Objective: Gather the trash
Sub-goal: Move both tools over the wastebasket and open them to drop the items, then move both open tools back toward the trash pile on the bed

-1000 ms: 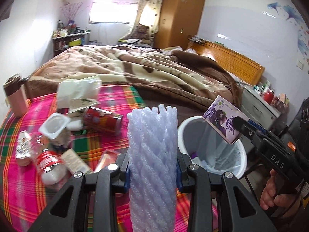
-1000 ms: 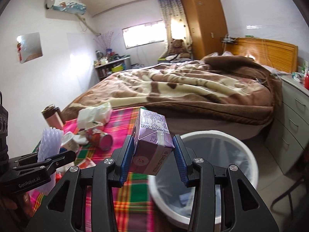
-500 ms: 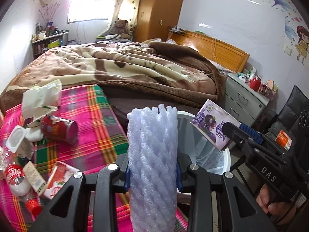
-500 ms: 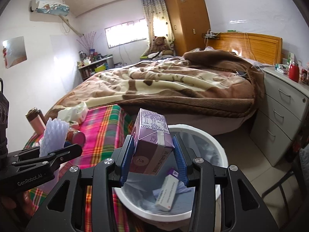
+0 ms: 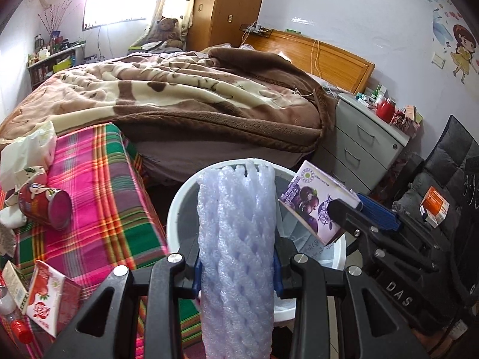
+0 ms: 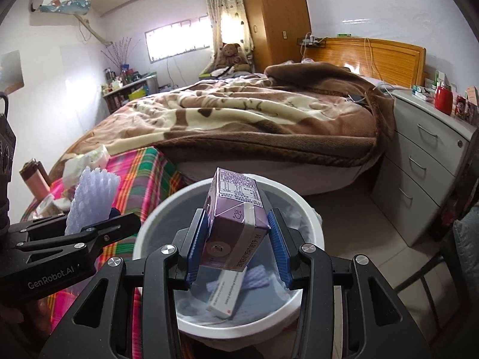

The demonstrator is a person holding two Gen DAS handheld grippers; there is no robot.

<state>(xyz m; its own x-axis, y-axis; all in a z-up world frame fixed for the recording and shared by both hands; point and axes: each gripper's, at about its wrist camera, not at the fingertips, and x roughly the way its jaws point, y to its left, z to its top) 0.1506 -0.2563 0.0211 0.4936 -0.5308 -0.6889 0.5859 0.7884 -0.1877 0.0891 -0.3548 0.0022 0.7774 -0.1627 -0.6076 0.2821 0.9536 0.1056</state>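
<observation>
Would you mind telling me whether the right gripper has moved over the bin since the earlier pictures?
Yes. The right gripper, shut on the purple carton, has come from beside the plaid cloth to above the white bin, whose inside now lies beneath the carton.

A low surface covered in a pink, green and yellow plaid cloth (image 5: pixel 98 206) stands against the foot of a bed. On it lie a red cylindrical can on its side (image 5: pixel 45 209), a crumpled white plastic bag (image 5: pixel 27 152), a red-and-white drink carton (image 5: pixel 49 299) and a clear plastic bottle with a red cap (image 5: pixel 15 320). A pink tumbler with a brown lid (image 6: pixel 34 179) stands upright at its far corner. Beside it, on the pale tiled floor (image 6: pixel 353 239), stands a round white waste bin (image 6: pixel 311 269).
</observation>
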